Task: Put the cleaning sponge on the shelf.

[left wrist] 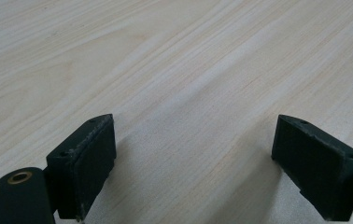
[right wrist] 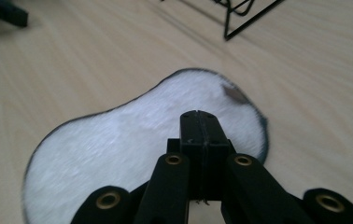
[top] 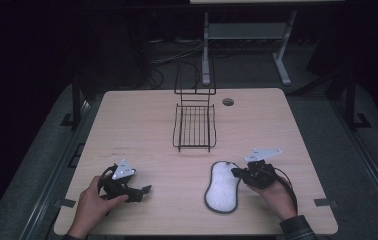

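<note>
A white fluffy peanut-shaped pad (top: 223, 186) with a dark rim lies flat on the table near the front right; in the right gripper view the pad (right wrist: 118, 144) spreads under the jaws. My right gripper (top: 236, 172) hovers at the pad's right edge, and in its own view the right gripper (right wrist: 201, 119) has its jaws pressed together with nothing between them. My left gripper (top: 146, 190) rests low at the front left, pointing right. In its own view the left gripper (left wrist: 193, 158) stands wide open over bare wood.
A black wire rack (top: 195, 125) stands at the table's (top: 127, 125) middle back, its corner (right wrist: 240, 21) in the right gripper view. A round cable hole (top: 228, 102) sits behind it. A desk frame (top: 247, 35) stands on the floor beyond.
</note>
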Tool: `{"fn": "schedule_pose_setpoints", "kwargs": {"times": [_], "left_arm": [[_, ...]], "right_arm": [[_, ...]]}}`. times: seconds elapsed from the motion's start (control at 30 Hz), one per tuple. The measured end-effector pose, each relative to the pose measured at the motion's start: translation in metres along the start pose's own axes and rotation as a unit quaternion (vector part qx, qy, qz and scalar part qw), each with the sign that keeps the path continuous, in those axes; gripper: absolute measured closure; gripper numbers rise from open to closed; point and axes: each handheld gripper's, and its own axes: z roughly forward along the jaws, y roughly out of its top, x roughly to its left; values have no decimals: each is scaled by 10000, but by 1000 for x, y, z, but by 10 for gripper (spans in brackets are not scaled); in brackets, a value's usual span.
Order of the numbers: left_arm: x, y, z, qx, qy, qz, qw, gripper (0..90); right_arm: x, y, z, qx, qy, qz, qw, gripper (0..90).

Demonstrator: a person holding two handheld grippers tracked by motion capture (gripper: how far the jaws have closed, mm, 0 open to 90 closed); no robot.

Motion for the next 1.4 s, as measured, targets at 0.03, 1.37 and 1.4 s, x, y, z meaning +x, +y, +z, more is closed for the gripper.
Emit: {"fn": "schedule_pose_setpoints", "kwargs": {"times": [0.03, 1.37, 1.4], "left_arm": [[0, 0, 0, 0, 0, 1, 10000, 129], [0, 0, 0, 2, 2, 16, 10000, 129], [0, 0, 0, 1, 2, 15, 10000, 129]], "right_arm": [[4, -2, -2, -25, 18, -44, 10000, 894], [18, -38, -17, 293, 200, 114, 9993, 894], [17, -38, -19, 318, 172, 115, 9993, 894]]}}
